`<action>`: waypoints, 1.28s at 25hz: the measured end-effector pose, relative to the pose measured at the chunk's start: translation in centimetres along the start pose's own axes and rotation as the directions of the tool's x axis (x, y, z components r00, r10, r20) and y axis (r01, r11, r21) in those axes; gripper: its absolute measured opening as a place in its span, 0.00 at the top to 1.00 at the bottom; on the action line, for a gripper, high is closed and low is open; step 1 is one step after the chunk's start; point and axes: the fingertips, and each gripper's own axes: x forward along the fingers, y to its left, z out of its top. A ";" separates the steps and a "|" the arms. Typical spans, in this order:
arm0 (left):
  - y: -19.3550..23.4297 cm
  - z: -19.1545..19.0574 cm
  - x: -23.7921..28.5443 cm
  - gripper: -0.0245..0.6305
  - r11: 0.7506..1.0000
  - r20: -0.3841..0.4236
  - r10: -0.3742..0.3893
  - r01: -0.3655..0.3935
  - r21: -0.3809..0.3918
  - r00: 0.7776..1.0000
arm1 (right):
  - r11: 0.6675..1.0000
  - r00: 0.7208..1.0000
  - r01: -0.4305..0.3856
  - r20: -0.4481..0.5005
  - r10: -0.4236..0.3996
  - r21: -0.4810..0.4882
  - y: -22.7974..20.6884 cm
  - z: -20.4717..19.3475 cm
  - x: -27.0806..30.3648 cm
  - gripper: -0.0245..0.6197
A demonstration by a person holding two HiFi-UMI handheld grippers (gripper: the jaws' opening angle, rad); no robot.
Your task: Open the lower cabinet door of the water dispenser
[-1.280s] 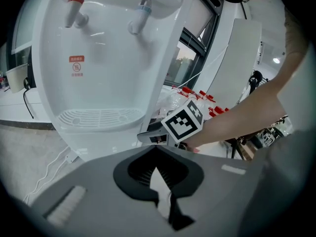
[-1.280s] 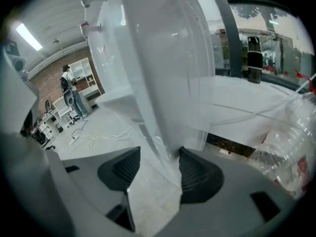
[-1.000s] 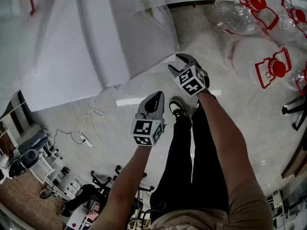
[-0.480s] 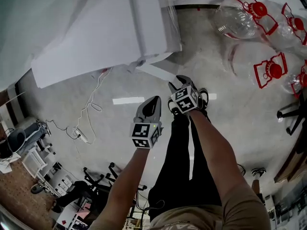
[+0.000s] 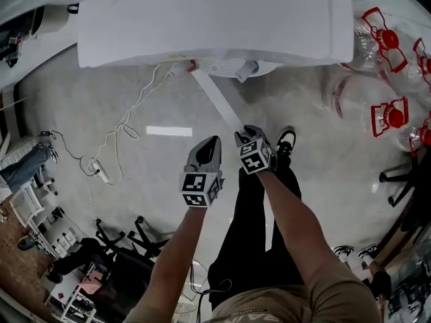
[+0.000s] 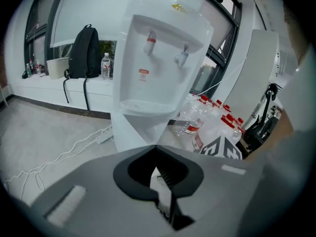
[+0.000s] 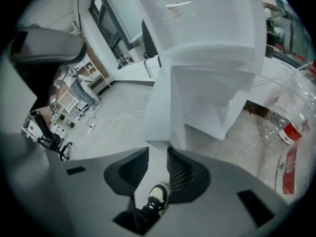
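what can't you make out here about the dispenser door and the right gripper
Door handle: in the head view the door is edge-on, a thin strip; no view shows a handle.
Right gripper: its jaws have just been closing and stand apart, floor and a shoe showing through; in the right gripper view the door ends at their tips, so contact is unclear.
Red label on the water dispenser: left gripper view, print too small.

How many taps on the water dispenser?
2, both on the water dispenser in the left gripper view: red tap at picture left, pale tap at right. None seems hidden.
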 end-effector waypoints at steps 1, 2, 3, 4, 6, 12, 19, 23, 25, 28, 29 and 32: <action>0.6 -0.2 -0.3 0.96 1.000 -0.001 0.011 -0.011 -0.015 1.000 | 1.000 1.000 -0.009 -0.013 0.009 -0.013 1.0 -0.1 0.4 0.78; 1.4 -0.4 -0.7 0.96 0.999 0.003 0.023 -0.023 -0.027 1.000 | 1.000 1.000 -0.015 -0.026 0.014 -0.021 1.8 -0.1 0.9 0.80; 2.1 -0.7 -1.0 0.96 0.999 0.012 0.037 -0.037 -0.033 0.999 | 1.000 0.999 -0.019 -0.038 0.018 -0.025 2.5 -0.2 1.3 0.81; 2.9 -0.8 -1.3 0.96 0.998 0.025 0.050 -0.049 -0.037 0.998 | 0.999 0.999 -0.024 -0.049 0.022 -0.026 3.3 -0.2 1.7 0.81; 4.3 -1.1 -2.0 0.96 0.996 0.041 0.070 -0.068 -0.050 0.997 | 0.999 0.997 -0.040 -0.072 0.038 -0.031 4.6 -0.2 2.5 0.81; 7.3 -1.9 -3.5 0.96 0.990 0.063 0.113 -0.107 -0.094 0.992 | 0.995 0.989 -0.085 -0.124 0.078 -0.054 7.8 0.1 4.1 0.82; 9.3 -2.4 -4.9 0.96 0.980 0.086 0.154 -0.141 -0.139 0.984 | 0.983 0.978 -0.146 -0.167 0.126 -0.110 10.1 0.2 5.3 0.82; 9.6 -3.0 -6.1 0.96 0.976 0.079 0.174 -0.161 -0.146 0.982 | 0.966 0.959 -0.225 -0.204 0.196 -0.130 12.1 0.2 4.3 0.82; 9.3 -2.7 -6.8 0.96 0.974 0.076 0.179 -0.166 -0.154 0.981 | 0.963 0.956 -0.235 -0.211 0.205 -0.132 12.4 0.3 3.1 0.83; 7.8 -1.7 -7.7 0.96 0.975 0.080 0.171 -0.156 -0.160 0.982 | 0.968 0.959 -0.212 -0.221 0.179 -0.136 11.8 0.1 0.5 0.86; 7.2 -1.3 -8.0 0.96 0.975 0.084 0.166 -0.150 -0.165 0.983 | 0.969 0.960 -0.202 -0.224 0.168 -0.139 11.6 0.0 -0.5 0.87; 5.2 0.1 -8.6 0.96 0.976 0.095 0.150 -0.133 -0.172 0.984 | 0.977 0.967 -0.170 -0.212 0.139 -0.131 10.4 0.3 -3.6 0.90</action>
